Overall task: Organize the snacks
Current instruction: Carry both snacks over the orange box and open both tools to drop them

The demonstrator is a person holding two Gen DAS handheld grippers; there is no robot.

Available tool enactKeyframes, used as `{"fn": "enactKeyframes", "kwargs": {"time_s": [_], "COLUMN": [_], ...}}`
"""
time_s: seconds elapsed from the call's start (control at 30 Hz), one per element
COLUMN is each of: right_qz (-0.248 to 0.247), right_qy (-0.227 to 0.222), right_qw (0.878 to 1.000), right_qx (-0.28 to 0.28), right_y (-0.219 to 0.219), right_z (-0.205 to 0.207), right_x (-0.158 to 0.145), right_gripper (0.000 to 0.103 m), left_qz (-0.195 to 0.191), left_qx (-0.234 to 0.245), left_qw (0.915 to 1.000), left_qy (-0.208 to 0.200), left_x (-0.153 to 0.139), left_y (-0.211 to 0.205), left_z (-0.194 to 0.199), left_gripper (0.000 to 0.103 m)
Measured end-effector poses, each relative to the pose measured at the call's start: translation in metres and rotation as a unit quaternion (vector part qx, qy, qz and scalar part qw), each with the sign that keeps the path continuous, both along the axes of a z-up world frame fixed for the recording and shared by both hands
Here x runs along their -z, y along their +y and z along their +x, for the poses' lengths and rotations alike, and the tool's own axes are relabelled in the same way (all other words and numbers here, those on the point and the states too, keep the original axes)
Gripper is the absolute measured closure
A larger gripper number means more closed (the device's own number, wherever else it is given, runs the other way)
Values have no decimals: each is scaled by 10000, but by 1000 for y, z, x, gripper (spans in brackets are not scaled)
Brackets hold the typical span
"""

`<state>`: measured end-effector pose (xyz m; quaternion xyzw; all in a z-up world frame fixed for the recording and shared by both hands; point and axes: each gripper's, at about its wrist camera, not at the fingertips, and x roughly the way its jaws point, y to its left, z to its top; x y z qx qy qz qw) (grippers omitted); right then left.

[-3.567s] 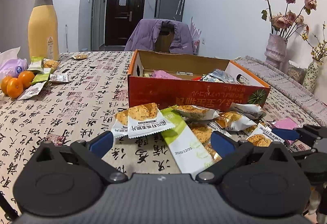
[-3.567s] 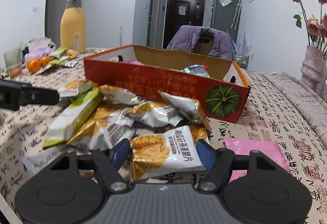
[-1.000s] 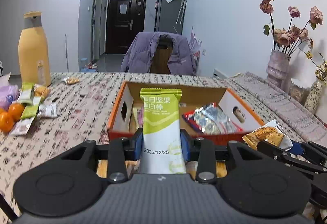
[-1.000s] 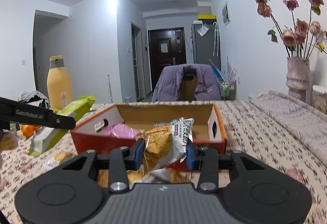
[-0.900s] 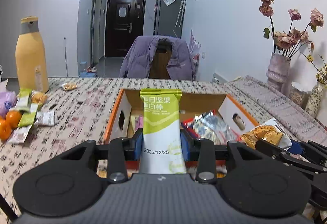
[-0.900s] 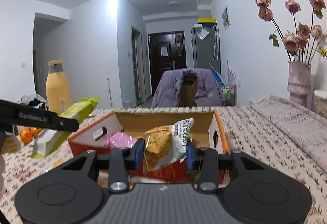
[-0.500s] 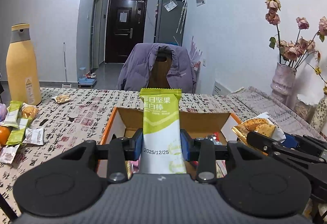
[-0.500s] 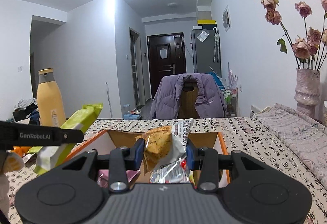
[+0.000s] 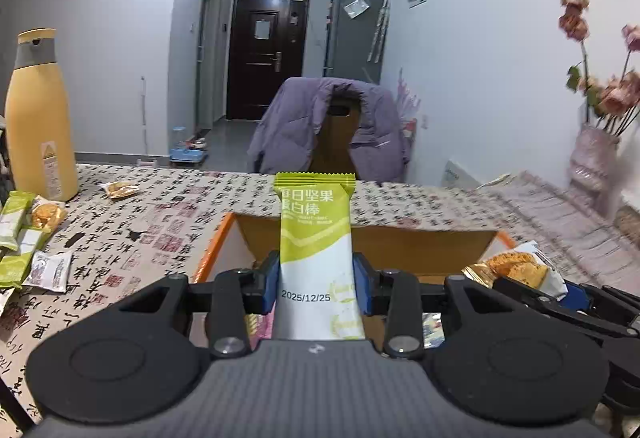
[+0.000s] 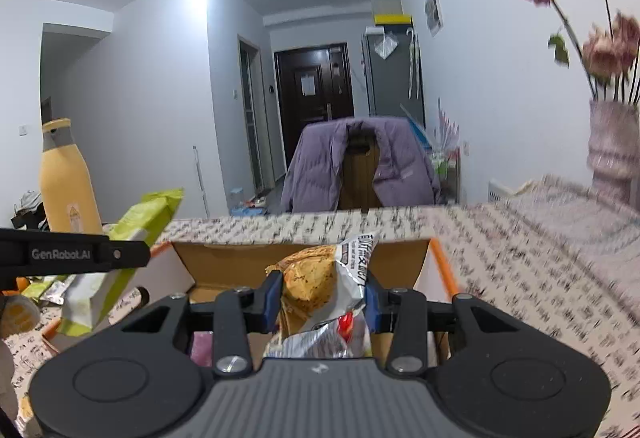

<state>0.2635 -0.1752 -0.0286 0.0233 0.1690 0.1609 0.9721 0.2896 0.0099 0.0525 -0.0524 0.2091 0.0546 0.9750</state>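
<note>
My left gripper (image 9: pixel 316 284) is shut on a green and white snack bar (image 9: pixel 316 250) that stands upright between its blue pads, over the open cardboard box (image 9: pixel 420 246) with orange edges. My right gripper (image 10: pixel 322 296) is shut on a silver cracker packet (image 10: pixel 324 278) with orange biscuits printed on it, also above the box (image 10: pixel 224 262). In the right wrist view the left gripper's arm and its green bar (image 10: pixel 132 238) show at the left. In the left wrist view the right gripper's cracker packet (image 9: pixel 516 266) shows at the right. Pink and silver packets lie inside the box.
A tall yellow bottle (image 9: pixel 38 118) stands at the table's far left beside several loose snack packets (image 9: pixel 30 238). One packet (image 9: pixel 120 189) lies farther back. A chair with a purple jacket (image 9: pixel 328 126) is behind the table. A vase of dried flowers (image 10: pixel 612 154) stands at the right.
Both grippers have moved forward over the box with their packets still held. The box's near wall has dropped below the fingers, and the far wall and the chair look closer.
</note>
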Motion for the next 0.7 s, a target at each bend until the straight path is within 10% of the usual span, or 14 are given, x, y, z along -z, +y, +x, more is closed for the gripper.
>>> {"fn": "enactKeyframes", "kwargs": {"time_s": [0.43, 0.53, 0.6, 0.7], "right_qz": [-130, -150, -138, -75], "right_qy": [103, 126, 169, 186], "right_qw": [9999, 9998, 9997, 9997], "right_qx": [-49, 48, 126, 163], "right_y": [1, 0, -2, -5], "right_z": [-3, -1, 1, 1], "right_x": [9, 9, 11, 12], "right_gripper": [55, 43, 8, 0], "left_qz": [-69, -116, -140, -105], "left_qx": [22, -77, -156, -286], "left_qw": [10000, 9998, 9996, 9987], "left_qy": [28, -109, -210, -411], "left_x": [17, 16, 15, 13], "left_y": [9, 12, 13, 13], "left_z": [4, 0, -2, -5], "left_gripper": [64, 42, 15, 0]}}
